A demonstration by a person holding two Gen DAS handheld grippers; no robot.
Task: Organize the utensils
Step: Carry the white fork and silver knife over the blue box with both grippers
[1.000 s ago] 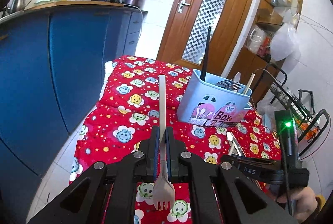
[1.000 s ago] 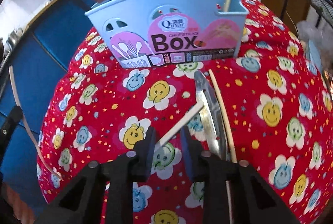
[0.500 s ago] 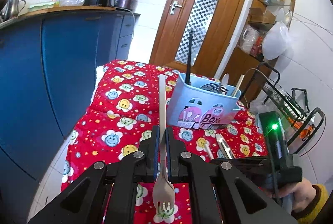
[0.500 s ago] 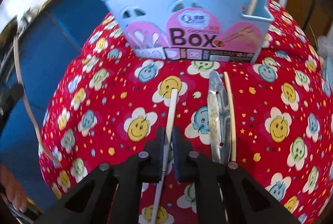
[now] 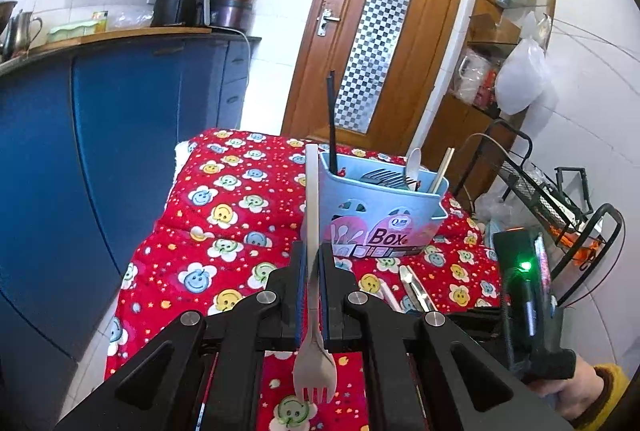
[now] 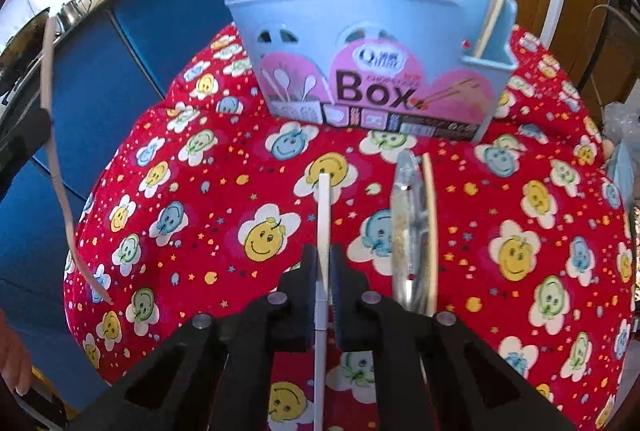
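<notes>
My left gripper (image 5: 311, 263) is shut on a pale plastic fork (image 5: 311, 199), handle pointing forward, tines back toward the camera, held above the table. The fork also shows at the left edge of the right wrist view (image 6: 54, 135). My right gripper (image 6: 324, 263) is shut on a white chopstick (image 6: 323, 215) just above the red cloth. A light blue utensil box (image 6: 372, 71) labelled "Box" stands ahead and holds a spoon, chopsticks and dark utensils; it also shows in the left wrist view (image 5: 380, 207).
A metal utensil (image 6: 406, 231) and a wooden chopstick (image 6: 431, 215) lie on the red smiley-flower cloth (image 6: 520, 231) right of my right gripper. Blue cabinets (image 5: 100, 151) stand left, a wooden door (image 5: 372, 43) behind, a wire rack (image 5: 552, 191) at right.
My right gripper closed on the white chopstick and lifted it straight, moving closer to the box. My left gripper rose and pulled back with the fork.
</notes>
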